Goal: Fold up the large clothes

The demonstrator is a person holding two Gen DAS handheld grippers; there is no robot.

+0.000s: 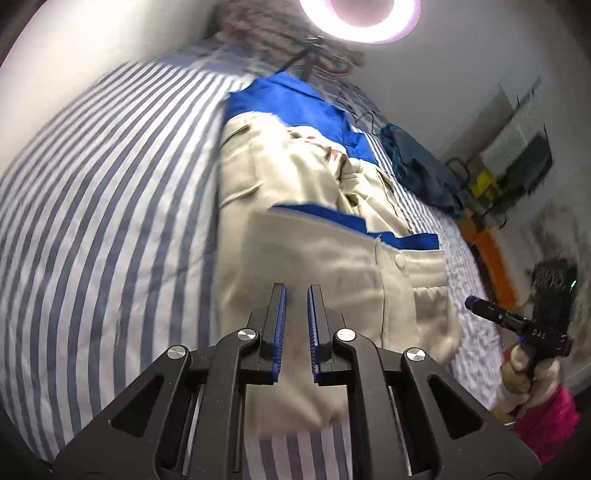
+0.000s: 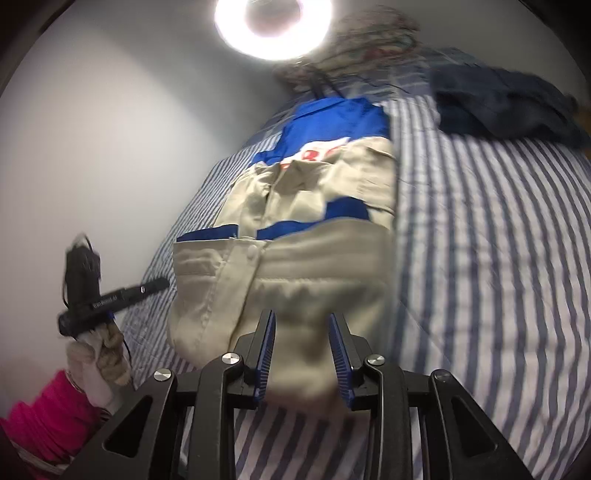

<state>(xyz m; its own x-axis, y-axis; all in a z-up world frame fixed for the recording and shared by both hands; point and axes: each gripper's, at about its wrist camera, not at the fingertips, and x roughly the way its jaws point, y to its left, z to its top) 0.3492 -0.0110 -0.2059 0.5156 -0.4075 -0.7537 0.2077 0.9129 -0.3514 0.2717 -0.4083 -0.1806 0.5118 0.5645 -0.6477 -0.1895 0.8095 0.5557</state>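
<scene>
A beige and blue work jacket (image 1: 314,206) lies on the striped bed, its lower part folded up over itself; it also shows in the right wrist view (image 2: 306,229). My left gripper (image 1: 296,291) hovers over the folded beige hem, fingers slightly apart, nothing between them. My right gripper (image 2: 303,317) is open over the same folded edge, with beige cloth bulging between the jaws but not pinched. The right gripper also shows in the left wrist view (image 1: 476,304), and the left gripper in the right wrist view (image 2: 162,284), each held by a gloved hand.
The blue-and-white striped bedsheet (image 1: 110,221) covers the bed. A dark blue garment (image 1: 421,173) is heaped at the bed's far side, also in the right wrist view (image 2: 498,107). A ring lamp (image 2: 271,26) glows above. Shelves and clutter (image 1: 517,155) stand by the wall.
</scene>
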